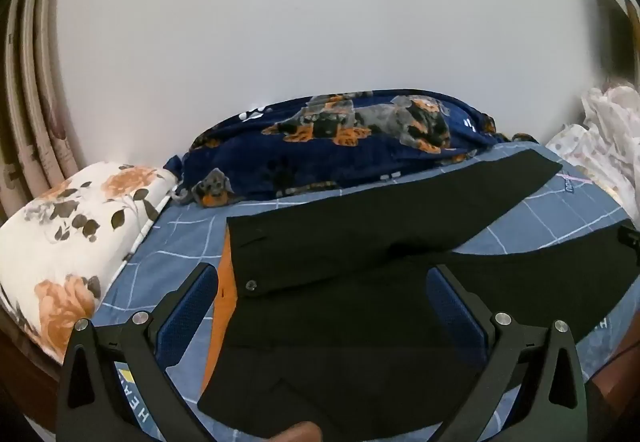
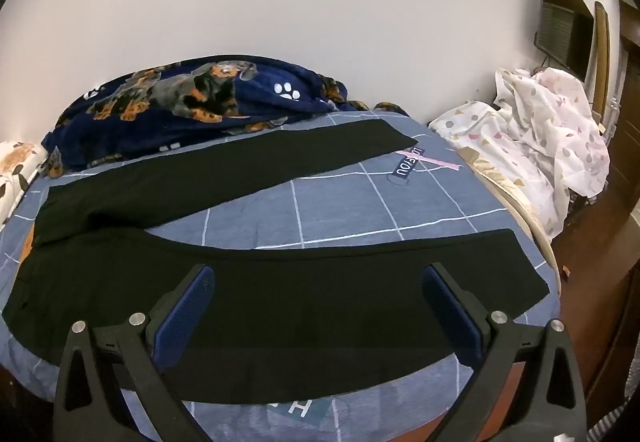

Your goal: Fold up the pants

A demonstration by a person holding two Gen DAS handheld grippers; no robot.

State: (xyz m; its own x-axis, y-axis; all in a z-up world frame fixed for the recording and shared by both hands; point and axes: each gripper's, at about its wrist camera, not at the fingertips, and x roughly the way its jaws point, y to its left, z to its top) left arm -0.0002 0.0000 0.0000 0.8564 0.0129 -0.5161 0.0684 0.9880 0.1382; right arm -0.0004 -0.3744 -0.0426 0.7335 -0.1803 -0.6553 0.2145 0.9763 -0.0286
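Black cloth pants [image 1: 360, 242] lie spread flat on the blue grid-patterned bedsheet [image 1: 180, 238], waistband under the left gripper [image 1: 322, 284], whose jaws gape wide and empty. Right wrist view: right gripper [image 2: 318, 284] hovers equally wide, holding nothing, above the near leg.

Pants [image 1: 360, 322] hem cut off right; sheet lettering [image 2: 408, 166] partly unreadable.

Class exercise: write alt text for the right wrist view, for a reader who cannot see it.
Black pants lie flat on a blue checked bedsheet, legs spread in a V. The open right gripper hovers above the nearer leg, holding nothing.
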